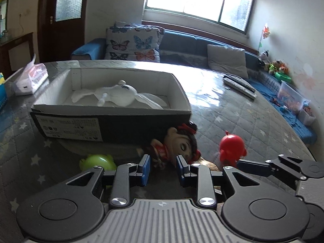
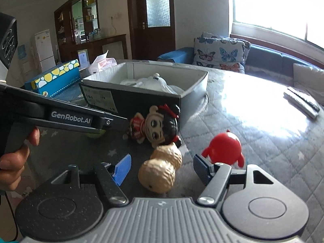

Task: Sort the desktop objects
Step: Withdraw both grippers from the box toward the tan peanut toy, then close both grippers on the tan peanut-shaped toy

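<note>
Blue pads line both tongs, and both stand released with nothing between their fingers. The left gripper (image 1: 163, 170) hangs low over the grey quilted table (image 1: 232, 117), its fingers a modest gap apart; straight ahead of them lies the doll (image 1: 178, 145), on its side with its dark hair and red bow toward the box. A green toy (image 1: 97, 161) sits just left of the left finger, and a red toy (image 1: 230, 147) stands to the right, beyond the doll. The right gripper (image 2: 162, 169) is spread wider, and a tan peanut toy (image 2: 162, 168) lies on the table in the gap, touching neither pad. Just beyond its right finger stands the red toy (image 2: 224, 148). Farther ahead is the open box (image 1: 113, 121) holding a white plush (image 1: 115, 95). A hand (image 2: 14, 160) holds the left tool's handle.
</note>
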`<state>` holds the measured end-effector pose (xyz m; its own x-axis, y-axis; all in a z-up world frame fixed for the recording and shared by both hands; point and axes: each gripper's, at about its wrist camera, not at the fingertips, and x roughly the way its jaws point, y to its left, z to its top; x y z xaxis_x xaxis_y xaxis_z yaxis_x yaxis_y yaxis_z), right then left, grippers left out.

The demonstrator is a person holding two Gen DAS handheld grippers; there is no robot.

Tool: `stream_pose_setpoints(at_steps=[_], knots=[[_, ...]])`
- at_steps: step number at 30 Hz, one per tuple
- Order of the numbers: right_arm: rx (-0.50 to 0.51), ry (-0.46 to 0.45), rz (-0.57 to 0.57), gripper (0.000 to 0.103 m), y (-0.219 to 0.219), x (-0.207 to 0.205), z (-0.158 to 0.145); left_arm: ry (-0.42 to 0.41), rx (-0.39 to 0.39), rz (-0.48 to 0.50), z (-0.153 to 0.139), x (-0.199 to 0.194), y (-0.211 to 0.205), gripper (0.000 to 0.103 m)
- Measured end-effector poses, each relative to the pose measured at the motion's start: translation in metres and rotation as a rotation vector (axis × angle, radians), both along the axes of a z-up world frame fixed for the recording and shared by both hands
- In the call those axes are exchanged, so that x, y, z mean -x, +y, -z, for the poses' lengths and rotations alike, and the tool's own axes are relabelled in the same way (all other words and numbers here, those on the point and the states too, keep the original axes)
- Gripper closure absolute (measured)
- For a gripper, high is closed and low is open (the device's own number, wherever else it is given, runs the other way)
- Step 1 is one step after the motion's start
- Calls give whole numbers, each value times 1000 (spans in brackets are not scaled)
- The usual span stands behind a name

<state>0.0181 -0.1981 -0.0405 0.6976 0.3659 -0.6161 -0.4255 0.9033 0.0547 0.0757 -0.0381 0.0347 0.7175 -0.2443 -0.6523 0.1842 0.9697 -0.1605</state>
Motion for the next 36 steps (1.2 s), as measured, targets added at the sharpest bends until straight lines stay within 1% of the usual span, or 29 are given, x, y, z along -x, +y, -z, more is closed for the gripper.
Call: stream_pose_setpoints(at_steps=[6, 13, 14, 16, 22, 28, 30, 36], knots=[[-16, 28, 16, 34, -5, 1, 8, 39, 33, 37, 5, 0, -6, 72], [-23, 46, 8, 35, -5, 1, 14, 59, 48, 75, 8, -1, -14, 72], [-23, 47, 7, 35, -4, 1, 15, 63, 50, 79, 8, -2, -15, 72], [-26, 50, 6, 40, -4, 0, 15, 68, 53, 88, 9, -3, -17, 72], [-34, 60, 5, 41, -3, -2, 18, 89, 78, 129, 11, -9, -24, 72], [-43, 69, 1, 43, -2, -5, 20, 132, 93, 149, 15, -20, -30, 72], [-45, 72, 0, 46, -2, -6, 21, 145, 101, 154, 16, -23, -30, 72], [-58, 83, 1, 49, -2, -9, 24, 176, 123, 173, 19, -31, -31, 72]])
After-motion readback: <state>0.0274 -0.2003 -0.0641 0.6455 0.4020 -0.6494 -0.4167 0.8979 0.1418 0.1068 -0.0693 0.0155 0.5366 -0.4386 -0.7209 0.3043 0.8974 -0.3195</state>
